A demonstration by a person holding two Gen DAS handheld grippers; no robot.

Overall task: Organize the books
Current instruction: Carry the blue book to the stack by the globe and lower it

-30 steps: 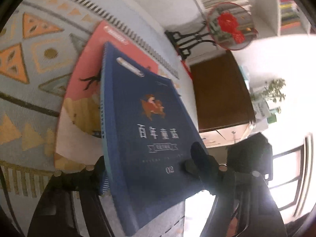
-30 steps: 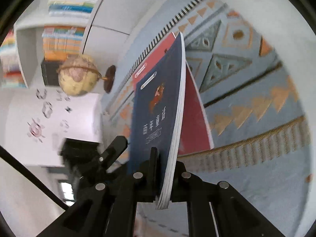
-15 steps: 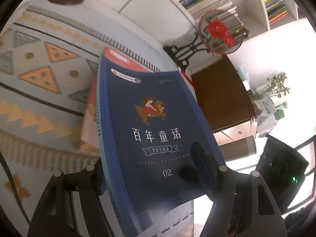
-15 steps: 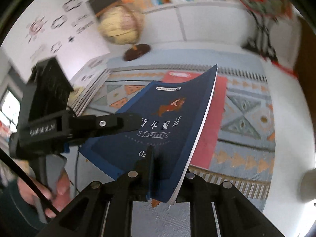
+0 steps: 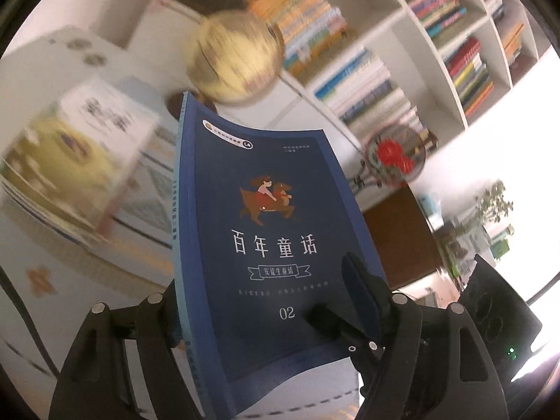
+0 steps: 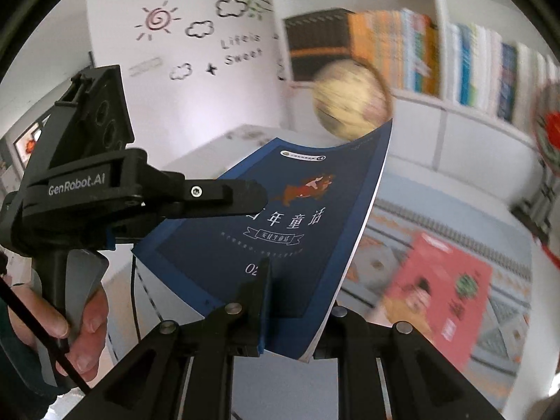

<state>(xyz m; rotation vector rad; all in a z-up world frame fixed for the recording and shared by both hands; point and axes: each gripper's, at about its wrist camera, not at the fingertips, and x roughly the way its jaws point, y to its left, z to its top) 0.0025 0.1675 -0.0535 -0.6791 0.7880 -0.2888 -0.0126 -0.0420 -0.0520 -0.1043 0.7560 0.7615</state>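
A dark blue paperback (image 5: 269, 238) with a rider on its cover hangs in the air, bowed and tilted toward the shelves. My right gripper (image 6: 297, 297) is shut on the book's (image 6: 297, 231) near bottom edge. My left gripper (image 5: 260, 290) straddles the spine side and its jaws are opening. One of its fingers (image 6: 227, 192) lies across the cover, and the other sits under the spine edge, mostly hidden. A person's hand (image 6: 84, 325) holds the left gripper's handle. A red book (image 6: 437, 290) lies flat on the patterned cloth below.
White bookshelves (image 5: 437, 35) packed with books fill the back wall. A globe (image 5: 234, 59) stands just beyond the blue book. A stack of picture books (image 5: 70, 161) sits at the left, and a round red ornament (image 5: 395, 157) on a black stand at the right.
Both grippers have lifted the blue book off the red one and swung it up toward the shelves. The right gripper has rolled, so the book now lies flatter instead of edge-on.
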